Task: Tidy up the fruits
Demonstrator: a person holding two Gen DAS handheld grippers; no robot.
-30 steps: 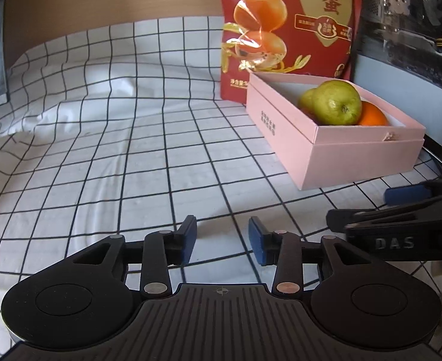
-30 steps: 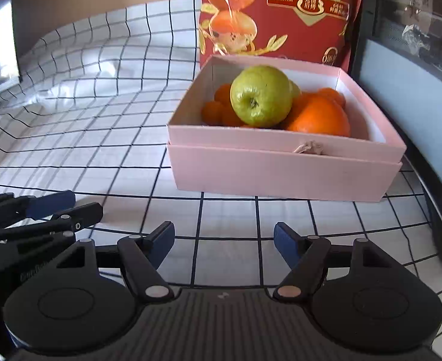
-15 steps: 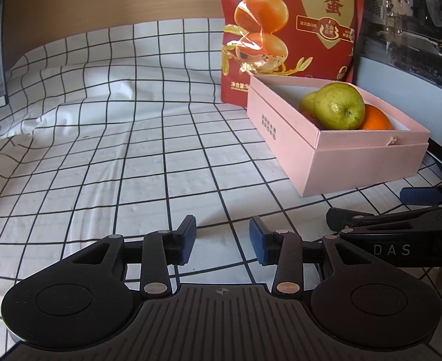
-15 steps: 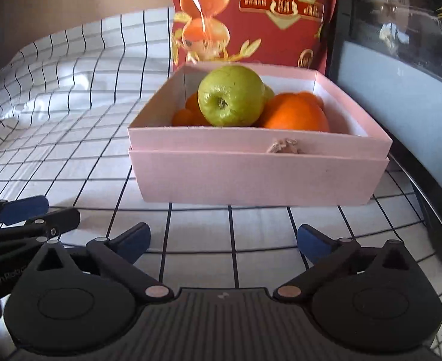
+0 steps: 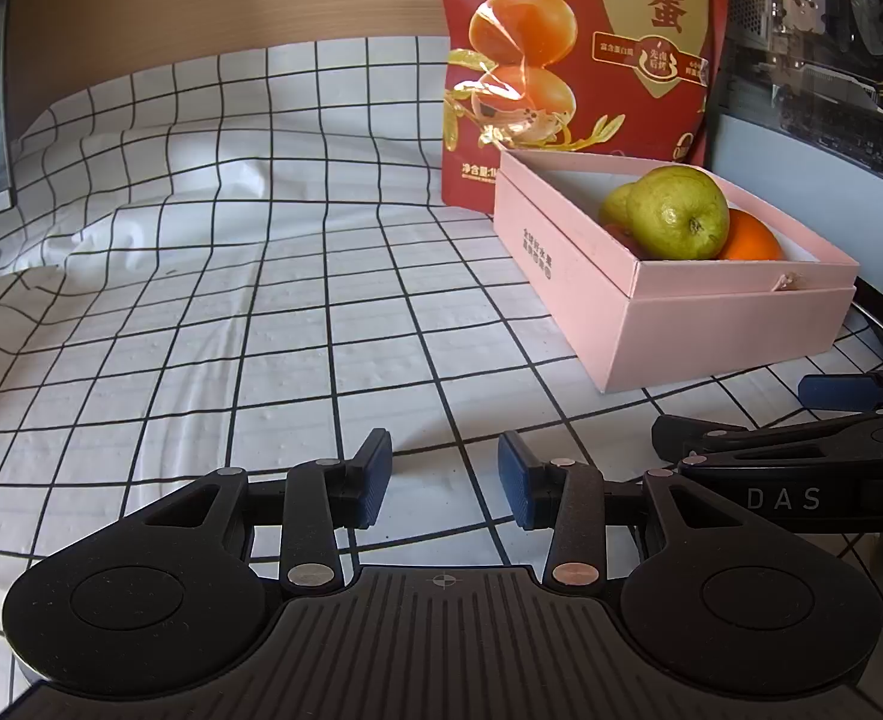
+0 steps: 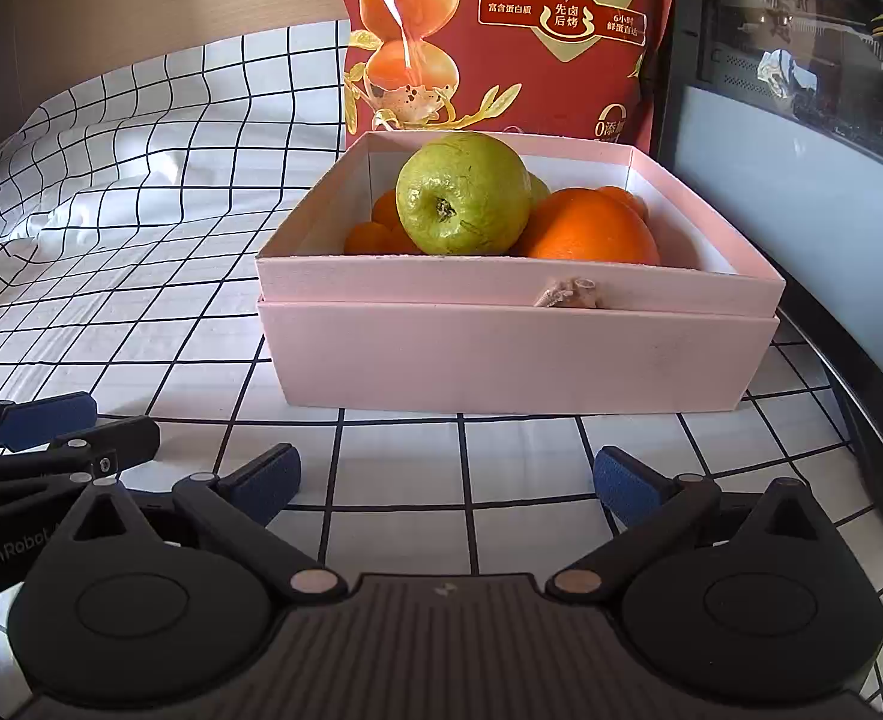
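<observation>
A pink box (image 6: 501, 354) sits on the checked cloth and holds a green fruit (image 6: 462, 192), a large orange (image 6: 588, 228) and smaller oranges (image 6: 375, 228). My right gripper (image 6: 447, 474) hovers just in front of the box, open wide with nothing between its fingers. In the left wrist view the box (image 5: 711, 282) is off to the right, with the green fruit (image 5: 678, 213) and the orange (image 5: 750, 237) inside. My left gripper (image 5: 444, 480) is open over bare cloth and holds nothing. The two grippers are side by side.
A tall red snack bag (image 6: 501, 30) stands right behind the box. A dark computer case (image 6: 801, 120) lines the right side. The checked cloth (image 5: 261, 300) stretches left and rises in folds towards a wooden wall.
The right gripper's jaws have spread much wider, and it has edged nearer the box. The left gripper has stayed where it was.
</observation>
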